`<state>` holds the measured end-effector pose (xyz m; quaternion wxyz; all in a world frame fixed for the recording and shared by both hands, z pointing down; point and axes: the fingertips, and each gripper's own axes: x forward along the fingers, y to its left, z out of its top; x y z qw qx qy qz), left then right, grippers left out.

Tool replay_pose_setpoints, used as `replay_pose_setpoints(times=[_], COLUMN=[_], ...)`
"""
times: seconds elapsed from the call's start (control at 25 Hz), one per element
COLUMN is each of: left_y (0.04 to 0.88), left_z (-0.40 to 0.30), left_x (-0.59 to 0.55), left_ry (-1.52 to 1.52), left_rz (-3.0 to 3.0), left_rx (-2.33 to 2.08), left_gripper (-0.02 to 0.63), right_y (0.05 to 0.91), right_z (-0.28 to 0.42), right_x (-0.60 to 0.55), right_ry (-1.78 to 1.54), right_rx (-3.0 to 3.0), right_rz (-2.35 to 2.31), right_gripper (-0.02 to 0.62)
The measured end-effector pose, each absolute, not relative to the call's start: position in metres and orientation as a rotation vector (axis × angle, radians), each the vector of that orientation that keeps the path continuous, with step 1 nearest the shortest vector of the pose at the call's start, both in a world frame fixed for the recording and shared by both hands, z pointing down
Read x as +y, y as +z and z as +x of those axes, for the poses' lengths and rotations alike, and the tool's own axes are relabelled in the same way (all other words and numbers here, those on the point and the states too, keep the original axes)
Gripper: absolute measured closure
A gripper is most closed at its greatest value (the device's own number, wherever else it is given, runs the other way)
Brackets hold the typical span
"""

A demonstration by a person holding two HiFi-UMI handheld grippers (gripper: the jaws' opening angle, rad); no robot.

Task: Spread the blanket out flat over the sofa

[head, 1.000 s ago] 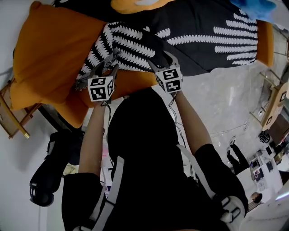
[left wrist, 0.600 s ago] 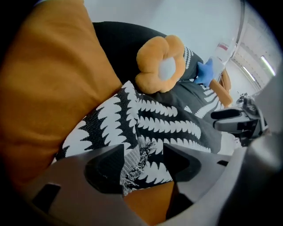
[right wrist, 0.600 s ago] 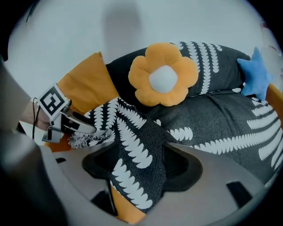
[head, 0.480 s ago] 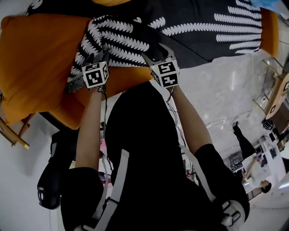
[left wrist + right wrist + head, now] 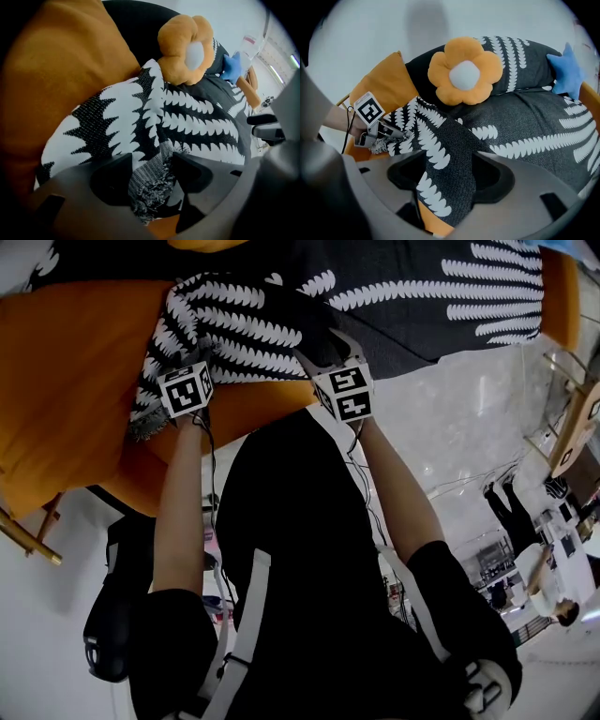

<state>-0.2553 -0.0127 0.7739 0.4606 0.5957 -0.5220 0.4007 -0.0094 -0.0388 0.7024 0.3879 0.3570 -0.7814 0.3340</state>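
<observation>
- Head view: bright, even indoor light; the pale floor (image 5: 469, 418) carries glossy streaks of glare, while the person's black top (image 5: 300, 549) reads as a near-featureless dark mass.
- Straight lines bend toward that view's edges.
- Left gripper view: strong fisheye with black corners; the left hand-held gripper (image 5: 150, 176) is out of focus and shaded at the bottom, the blanket (image 5: 140, 117) beyond it crisp.
- Its upper right is washed out around the ceiling lights (image 5: 293, 61).
- Right gripper view: round fisheye with a dark rim; a soft grey shadow lies on the wall (image 5: 426, 21); the right hand-held gripper (image 5: 447, 176) is blurred, the flower cushion (image 5: 464, 70) evenly lit.
</observation>
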Motion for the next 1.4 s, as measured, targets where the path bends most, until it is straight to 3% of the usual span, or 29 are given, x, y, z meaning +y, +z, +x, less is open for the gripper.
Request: replay_pose_setpoints(times=[0.08, 0.28, 0.36, 1.4], left_y=[0.782, 0.785, 0.782, 0.696], left_z=[-0.257, -0.263, -0.267, -0.287], left_x=[-0.011, -0.008, -0.007, 0.128], left_ry=[0.991, 1.002, 0.998, 0.564], left_rz=[1.447, 1.431, 1.454, 1.397], left_rx=[-1.267, -1.238, -1.236, -1.33], left_gripper=[0.335, 0.507, 0.539, 0.552], right_y=[0.705, 0.705, 0.706, 0.704], right_z=[-0.009, -0.005, -0.008, -0.046], right_x=[-0.038, -0.038, -0.037, -0.007], right_ry=[0.849, 0.845, 0.839, 0.722], right_rx=[-1.986, -1.989, -1.989, -2.026], right_rz=[0.902, 0.875, 0.869, 0.751], right_gripper=[0.281, 0.281, 0.281, 0.282])
